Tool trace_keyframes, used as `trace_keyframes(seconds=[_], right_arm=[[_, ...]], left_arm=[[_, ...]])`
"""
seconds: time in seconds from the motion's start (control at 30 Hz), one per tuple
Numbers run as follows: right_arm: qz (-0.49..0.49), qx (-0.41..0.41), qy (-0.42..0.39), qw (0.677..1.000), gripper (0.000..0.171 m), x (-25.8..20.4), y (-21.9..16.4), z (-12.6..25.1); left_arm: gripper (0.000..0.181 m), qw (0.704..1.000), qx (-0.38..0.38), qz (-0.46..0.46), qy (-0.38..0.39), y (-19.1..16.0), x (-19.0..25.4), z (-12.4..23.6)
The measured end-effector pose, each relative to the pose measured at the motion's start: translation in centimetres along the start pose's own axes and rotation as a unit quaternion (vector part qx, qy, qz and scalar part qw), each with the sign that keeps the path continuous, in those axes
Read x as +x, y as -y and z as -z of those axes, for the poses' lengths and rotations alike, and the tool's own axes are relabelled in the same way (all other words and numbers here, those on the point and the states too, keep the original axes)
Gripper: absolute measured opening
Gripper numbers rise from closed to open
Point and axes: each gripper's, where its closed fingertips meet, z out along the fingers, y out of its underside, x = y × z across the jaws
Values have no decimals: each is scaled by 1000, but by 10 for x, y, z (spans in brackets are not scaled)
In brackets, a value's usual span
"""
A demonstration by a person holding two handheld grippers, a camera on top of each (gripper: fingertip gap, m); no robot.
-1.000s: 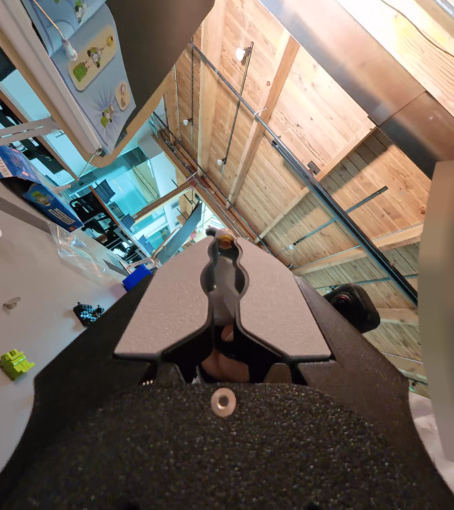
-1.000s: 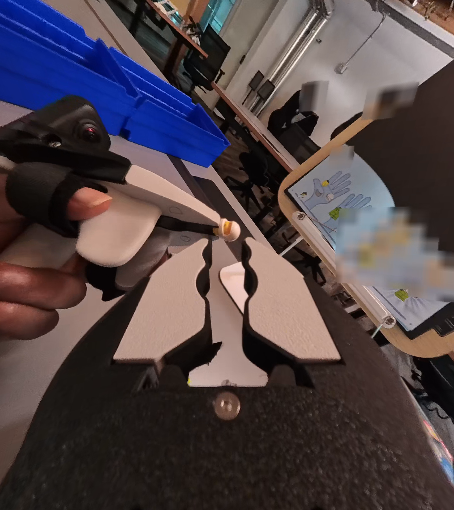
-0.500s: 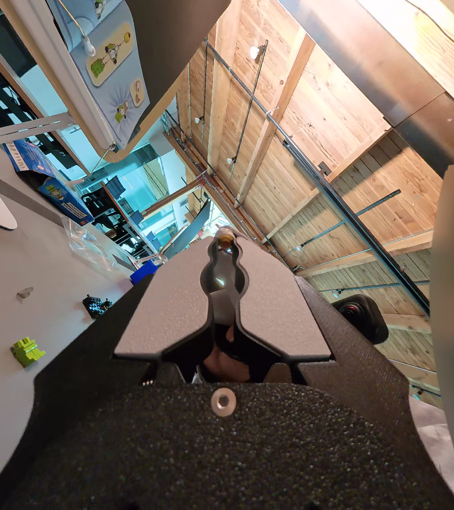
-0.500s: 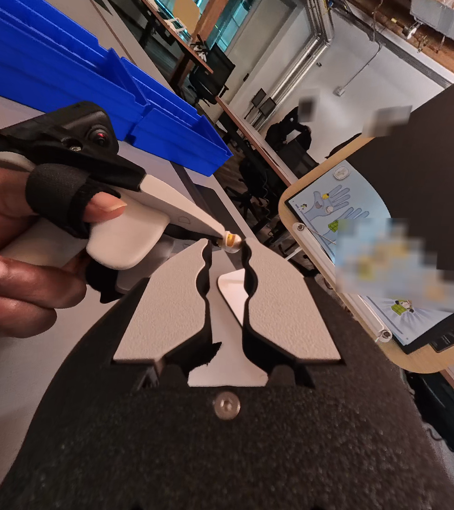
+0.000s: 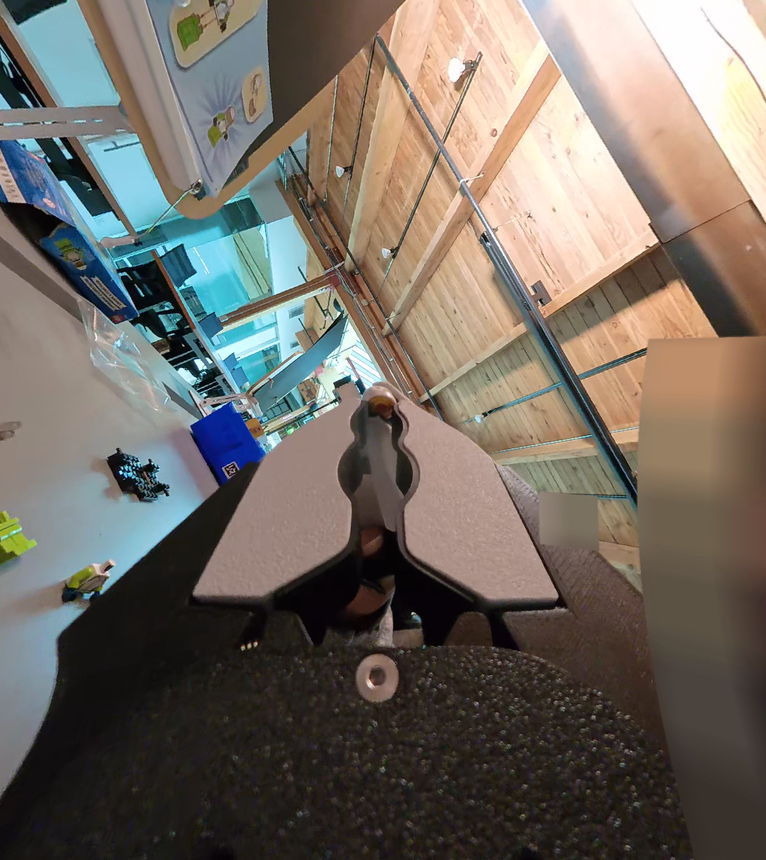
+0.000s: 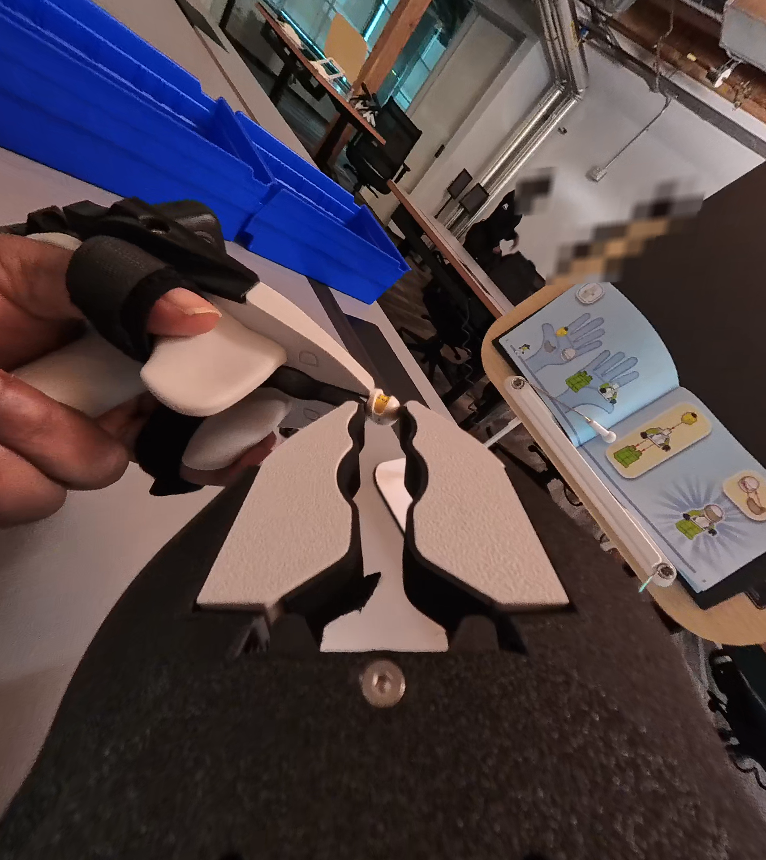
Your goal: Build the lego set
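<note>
Item, centre of the right wrist view: a small round head piece [image 6: 382, 406], pale with a yellow face, which we find at the tips of both tools. The left tool [image 6: 372, 395], white-fingered and gripped by a hand [image 6: 23, 372] at mid left, is pinched on it; in its own view the left tool [image 5: 379, 404] shows its grey pads nearly together on the same piece [image 5: 380, 404]. The right tool [image 6: 380, 412] stands slightly spread, its tips either side of the piece; whether they touch it we cannot tell. Item, left of the left wrist view, on the grey worktop [image 5: 23, 675]: a lime block [image 5: 2, 537], a small lime figure body [image 5: 88, 581] lower down, a black studded part [image 5: 138, 473] above them, a clear bag [image 5: 125, 353]. Item, right of the right wrist view: an open instruction booklet [image 6: 651, 419] clipped to a tilted board. Item, upper left there: blue bins [image 6: 162, 153].
</note>
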Motion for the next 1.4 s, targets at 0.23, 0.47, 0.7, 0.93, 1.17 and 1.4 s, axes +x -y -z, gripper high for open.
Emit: trace_keyframes(seconds=[0.23,0.47,0.7,0.93,1.17,1.4], right_arm=[[-31,26,21,999,14,2,-5,9],[-65,88,89,990,14,2,-5,31],[-68,131,248,958,14,-16,-4,65],[-34,114,362,924,13,-30,-13,87],[4,86,427,900,13,-44,-22,92],[-4,80,462,883,13,-48,-27,94]], left_arm=[[9,999,-24,-25,2,-7,0,-2],[16,995,-77,-62,29,-16,-5,-3],[22,979,-205,-22,5,-56,-3,-4],[24,959,-279,36,-24,-90,-1,-3],[14,951,-303,49,-24,-104,-5,-1],[13,948,-310,68,-17,-107,-11,1]])
